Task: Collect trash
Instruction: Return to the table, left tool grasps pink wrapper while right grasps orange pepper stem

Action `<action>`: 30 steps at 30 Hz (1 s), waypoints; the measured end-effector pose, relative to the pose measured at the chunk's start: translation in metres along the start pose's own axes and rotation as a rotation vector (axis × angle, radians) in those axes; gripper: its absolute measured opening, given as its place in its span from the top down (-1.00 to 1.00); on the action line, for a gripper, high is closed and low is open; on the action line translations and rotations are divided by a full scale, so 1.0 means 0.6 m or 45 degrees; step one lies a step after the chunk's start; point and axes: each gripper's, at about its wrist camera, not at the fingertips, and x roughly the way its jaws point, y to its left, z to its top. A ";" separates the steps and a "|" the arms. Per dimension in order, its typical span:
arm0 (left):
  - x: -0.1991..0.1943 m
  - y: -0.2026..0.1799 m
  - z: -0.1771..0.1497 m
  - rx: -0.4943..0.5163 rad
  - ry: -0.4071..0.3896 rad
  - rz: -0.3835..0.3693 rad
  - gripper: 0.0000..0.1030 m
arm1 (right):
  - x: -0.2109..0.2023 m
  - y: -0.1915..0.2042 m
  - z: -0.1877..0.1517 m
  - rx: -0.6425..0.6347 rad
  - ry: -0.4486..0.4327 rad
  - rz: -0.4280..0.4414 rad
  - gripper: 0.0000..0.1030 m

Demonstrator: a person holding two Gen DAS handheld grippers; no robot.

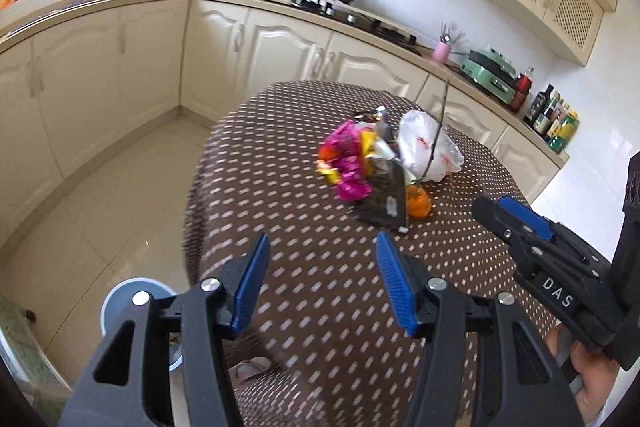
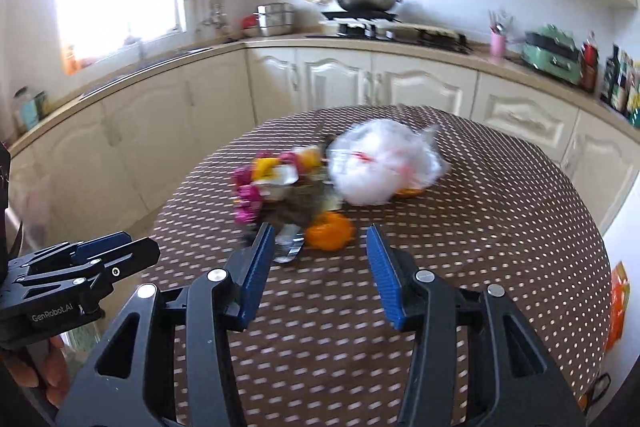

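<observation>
Left gripper: jaws apart, empty. Right gripper: jaws apart, empty. Trash pile on table, ahead of both, untouched. Risks, judged: 2 grippers colliding over pile; light plastic bag slipping; orange peel pushed away.

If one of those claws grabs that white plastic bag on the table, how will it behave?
The white plastic bag looks thin and crumpled, so probably floppy and light. Its glossy film may slip. It leans on the other trash, so lifting might drag pieces along.
</observation>
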 end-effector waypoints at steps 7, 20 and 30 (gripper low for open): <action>0.099 -0.033 0.043 0.041 0.061 0.017 -0.06 | 0.049 -0.034 0.011 0.038 0.064 0.013 0.11; 0.190 -0.029 0.083 0.093 0.154 0.042 0.01 | 0.101 -0.010 0.037 -0.010 0.128 0.067 0.11; 0.199 -0.021 0.092 0.076 0.148 0.036 0.04 | 0.120 -0.010 0.041 -0.008 0.163 0.083 0.93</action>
